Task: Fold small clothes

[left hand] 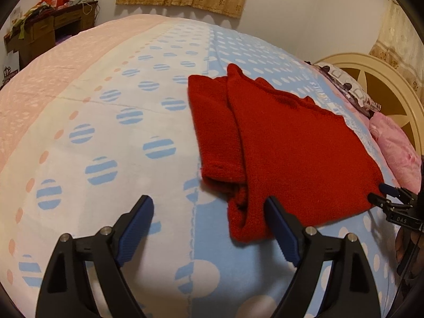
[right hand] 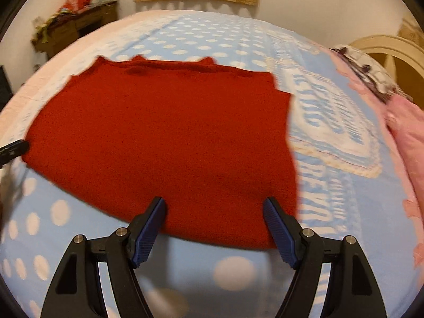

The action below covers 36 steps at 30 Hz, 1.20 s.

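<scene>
A red knit garment lies folded on the bed, with a narrower folded part along its left side. My left gripper hovers open at the garment's near left corner. Its right finger is beside the bunched hem, and only bedsheet lies between the pads. In the right wrist view the garment spreads wide and flat. My right gripper is open, with the near hem lying between its fingers and neither pad pressing on it. The right gripper also shows at the garment's right corner, and the left gripper at its left corner.
The bedsheet is blue and white with dots and stripes, with a pink part at the far left. A pink pillow and a patterned pillow lie against the cream headboard. A cluttered wooden desk stands by the far wall.
</scene>
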### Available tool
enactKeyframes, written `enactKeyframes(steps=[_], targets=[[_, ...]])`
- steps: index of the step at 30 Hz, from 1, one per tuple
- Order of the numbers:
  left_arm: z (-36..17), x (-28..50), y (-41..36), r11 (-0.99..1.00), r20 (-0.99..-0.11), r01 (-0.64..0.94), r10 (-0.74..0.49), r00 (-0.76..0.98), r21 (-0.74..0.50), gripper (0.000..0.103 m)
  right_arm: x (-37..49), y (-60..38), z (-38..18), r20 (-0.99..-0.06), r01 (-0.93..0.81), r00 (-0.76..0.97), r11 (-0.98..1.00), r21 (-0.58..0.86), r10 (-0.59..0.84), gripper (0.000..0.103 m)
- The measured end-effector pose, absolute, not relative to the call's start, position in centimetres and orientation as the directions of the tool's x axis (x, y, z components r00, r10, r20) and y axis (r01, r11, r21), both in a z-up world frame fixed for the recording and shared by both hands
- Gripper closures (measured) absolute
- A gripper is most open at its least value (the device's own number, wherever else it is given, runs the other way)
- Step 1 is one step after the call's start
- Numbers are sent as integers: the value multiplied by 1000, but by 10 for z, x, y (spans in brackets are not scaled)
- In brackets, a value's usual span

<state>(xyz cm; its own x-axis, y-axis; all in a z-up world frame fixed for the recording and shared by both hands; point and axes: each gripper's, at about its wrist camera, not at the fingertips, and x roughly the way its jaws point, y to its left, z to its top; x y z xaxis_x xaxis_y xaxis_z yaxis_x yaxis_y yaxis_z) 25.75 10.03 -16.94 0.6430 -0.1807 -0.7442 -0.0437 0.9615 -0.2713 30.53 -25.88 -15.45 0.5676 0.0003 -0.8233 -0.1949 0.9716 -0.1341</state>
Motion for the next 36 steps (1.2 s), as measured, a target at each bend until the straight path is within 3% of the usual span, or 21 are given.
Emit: enactKeyframes(steps=[6, 11, 20, 27, 36], targets=[[-169, 257, 98, 963, -745, -42, -178, 643, -266, 14, 308, -319, -145, -832, -32, 552, 996, -80, -49, 26], [-164, 254, 104, 959, -734, -65, -167, 658, -276, 14, 294, -313, -119, -784, -35, 614, 990, -136, -86, 26], [-157, 236, 142, 942, -732, -168, -105, 674, -290, 14, 283, -200, -105, -761, -342, 635, 932, -120, 134, 26], [-145, 223, 166, 949, -727, -205, -37, 686, -241, 14, 263, -90, -123, -743, -576, 628, 781, -244, 231, 26], [-141, 228, 180, 950, -735, -213, -24, 677, -227, 14, 250, -30, -151, -741, -649, 628, 686, -329, 239, 26]])
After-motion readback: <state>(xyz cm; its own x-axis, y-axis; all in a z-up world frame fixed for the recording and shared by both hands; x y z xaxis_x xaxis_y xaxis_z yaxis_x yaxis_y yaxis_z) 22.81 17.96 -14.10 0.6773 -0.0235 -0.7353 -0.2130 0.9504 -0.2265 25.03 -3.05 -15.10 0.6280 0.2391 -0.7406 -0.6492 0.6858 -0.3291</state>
